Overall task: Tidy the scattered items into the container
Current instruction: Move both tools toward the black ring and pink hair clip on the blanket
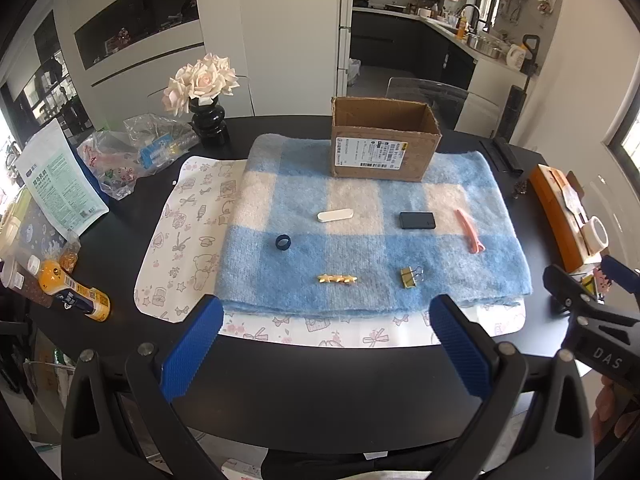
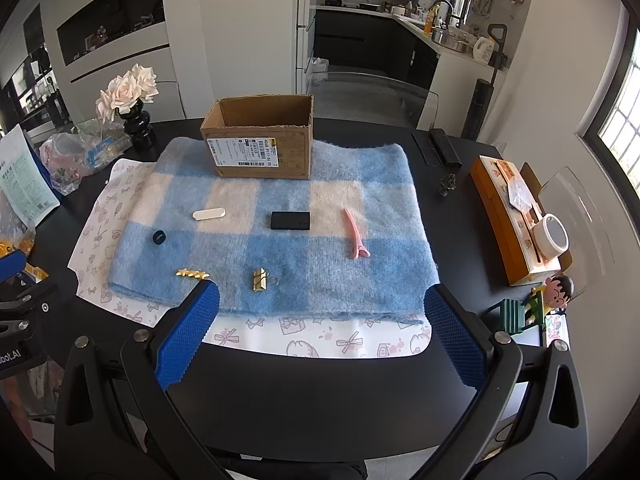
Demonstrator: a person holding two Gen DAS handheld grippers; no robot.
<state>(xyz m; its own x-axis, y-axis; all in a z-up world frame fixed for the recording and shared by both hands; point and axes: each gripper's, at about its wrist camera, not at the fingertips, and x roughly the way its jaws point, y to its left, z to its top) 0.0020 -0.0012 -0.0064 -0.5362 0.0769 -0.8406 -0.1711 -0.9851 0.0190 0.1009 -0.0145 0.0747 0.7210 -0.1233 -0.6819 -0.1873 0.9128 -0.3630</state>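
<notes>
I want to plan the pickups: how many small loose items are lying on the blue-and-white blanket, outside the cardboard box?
6: white oval bar, dark blue ring, black card-like slab, pink hair clip, gold star clip, gold binder clip. The box's inside is partly hidden.

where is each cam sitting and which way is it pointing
Left wrist: on the left claw, angled down across the black table toward the blue checked blanket and cardboard box; both its blue pads show wide apart, and the right claw shows at the right edge.
Right wrist: on the right claw, facing the same way from further right; its pads stand open, and the left claw shows at the left edge.
Shared: blanket, box, pink clip, black card, roses.
</notes>
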